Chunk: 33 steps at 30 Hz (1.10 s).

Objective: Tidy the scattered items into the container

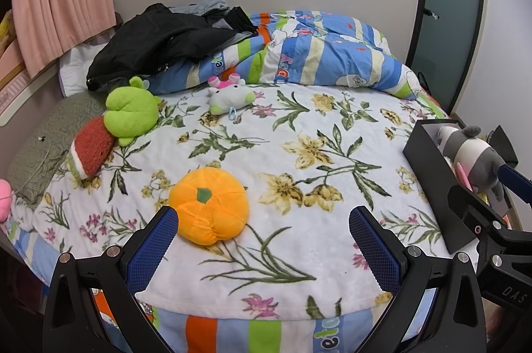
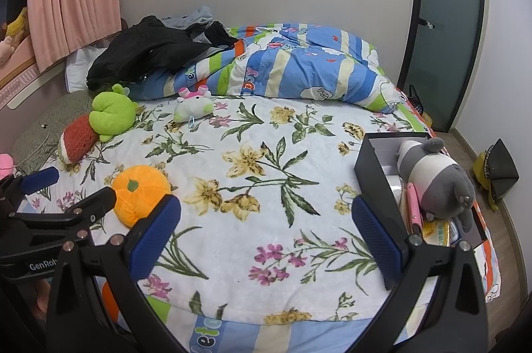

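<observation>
The orange pumpkin plush (image 1: 210, 205) lies on the floral blanket (image 1: 299, 126) near the bed's front edge, just ahead of the left hand-held gripper (image 1: 264, 248); that gripper's jaws stand wide apart and hold nothing, with the left pad close beside the toy; it looks light, soft and squashy, so a pinch across its rounded middle should hold, though the fabric will likely give under the pads. Farther back lie a green frog plush (image 1: 131, 111) touching a watermelon slice plush (image 1: 93, 151), and a small white-and-pink plush (image 1: 229, 95) near the striped quilt (image 1: 326, 53). The black box (image 2: 375, 166) sits at the bed's right edge, already holding a grey-and-white plush (image 2: 435, 176); the right hand-held gripper (image 2: 266, 246) beside it is also wide open and empty.
</observation>
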Each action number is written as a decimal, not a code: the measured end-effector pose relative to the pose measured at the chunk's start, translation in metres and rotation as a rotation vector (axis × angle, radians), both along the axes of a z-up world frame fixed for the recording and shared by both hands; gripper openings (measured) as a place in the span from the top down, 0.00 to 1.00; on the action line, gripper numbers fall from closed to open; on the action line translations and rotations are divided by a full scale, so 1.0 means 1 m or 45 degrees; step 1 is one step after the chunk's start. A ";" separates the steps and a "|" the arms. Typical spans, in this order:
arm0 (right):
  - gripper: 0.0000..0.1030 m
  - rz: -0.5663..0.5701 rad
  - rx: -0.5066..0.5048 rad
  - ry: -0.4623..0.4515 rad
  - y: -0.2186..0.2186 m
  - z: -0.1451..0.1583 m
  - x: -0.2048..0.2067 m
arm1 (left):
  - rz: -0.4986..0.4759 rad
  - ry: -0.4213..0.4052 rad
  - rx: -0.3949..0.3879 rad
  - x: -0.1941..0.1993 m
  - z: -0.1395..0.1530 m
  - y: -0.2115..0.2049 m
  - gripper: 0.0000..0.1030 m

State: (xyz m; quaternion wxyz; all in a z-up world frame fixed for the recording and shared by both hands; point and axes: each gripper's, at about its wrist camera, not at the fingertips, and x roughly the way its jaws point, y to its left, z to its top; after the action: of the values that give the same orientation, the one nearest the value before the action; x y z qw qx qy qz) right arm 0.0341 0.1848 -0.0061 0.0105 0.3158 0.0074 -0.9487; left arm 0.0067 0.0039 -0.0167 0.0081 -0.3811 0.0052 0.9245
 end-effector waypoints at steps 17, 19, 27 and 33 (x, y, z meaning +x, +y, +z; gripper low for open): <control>0.00 -0.012 -0.006 0.007 0.005 -0.001 0.002 | -0.001 0.000 0.003 0.000 0.000 0.000 0.01; 0.00 -0.015 -0.007 0.006 0.006 -0.001 0.002 | -0.001 0.002 -0.001 0.000 -0.001 0.000 0.01; 0.00 -0.020 -0.010 0.006 0.008 -0.002 0.003 | -0.002 0.000 0.001 0.000 -0.001 0.000 0.01; 0.00 -0.024 -0.010 0.007 0.011 -0.002 0.004 | -0.002 0.000 0.001 0.000 -0.001 0.000 0.00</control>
State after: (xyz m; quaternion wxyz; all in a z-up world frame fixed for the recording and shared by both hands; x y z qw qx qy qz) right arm 0.0378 0.1953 -0.0086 0.0028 0.3131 0.0007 -0.9497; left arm 0.0068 0.0044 -0.0174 0.0092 -0.3809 0.0050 0.9245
